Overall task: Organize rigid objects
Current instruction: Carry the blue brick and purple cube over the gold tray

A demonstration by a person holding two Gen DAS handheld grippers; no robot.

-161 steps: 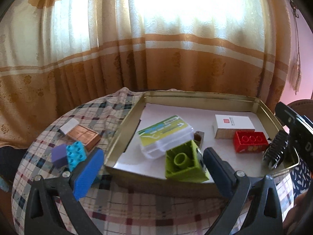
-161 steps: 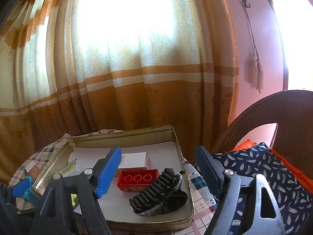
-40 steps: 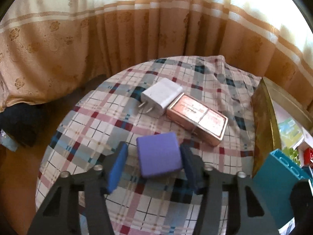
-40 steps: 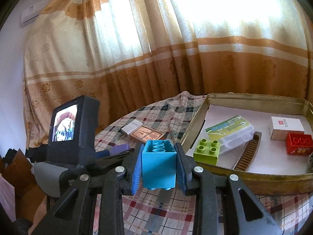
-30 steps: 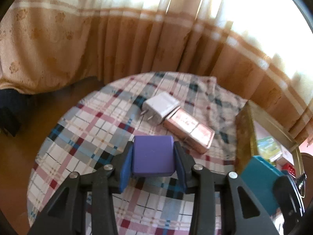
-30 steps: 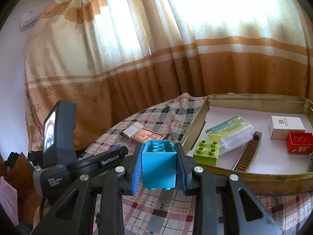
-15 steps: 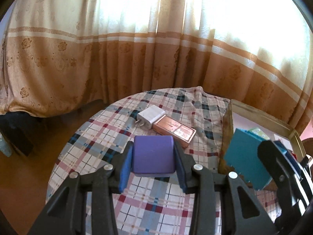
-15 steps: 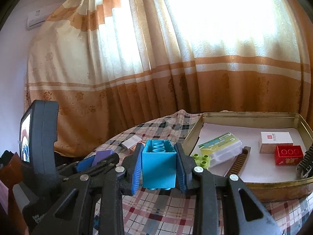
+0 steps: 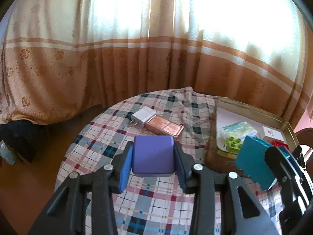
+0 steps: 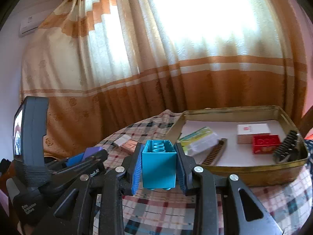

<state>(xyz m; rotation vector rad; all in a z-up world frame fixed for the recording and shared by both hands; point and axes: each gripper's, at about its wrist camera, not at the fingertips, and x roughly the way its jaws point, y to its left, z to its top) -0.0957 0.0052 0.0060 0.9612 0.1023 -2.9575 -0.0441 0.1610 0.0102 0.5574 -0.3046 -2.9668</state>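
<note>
Landmark: gold tray (image 10: 254, 171). Left tool (image 9: 153, 161), well left of the tray over the table (image 9: 156, 201), is clamped on the purple block (image 9: 153, 157), held clear of the cloth. White charger (image 9: 142, 116) and copper case (image 9: 164, 127) lie touching, left of the tray. Right tool (image 10: 158, 168), just left of the tray's near rim, grips the blue brick (image 10: 158, 168), studs down. Risk, as I judge it: both tools converge on the tray, so they could collide, or the brick could clip the rim and twist loose.
</note>
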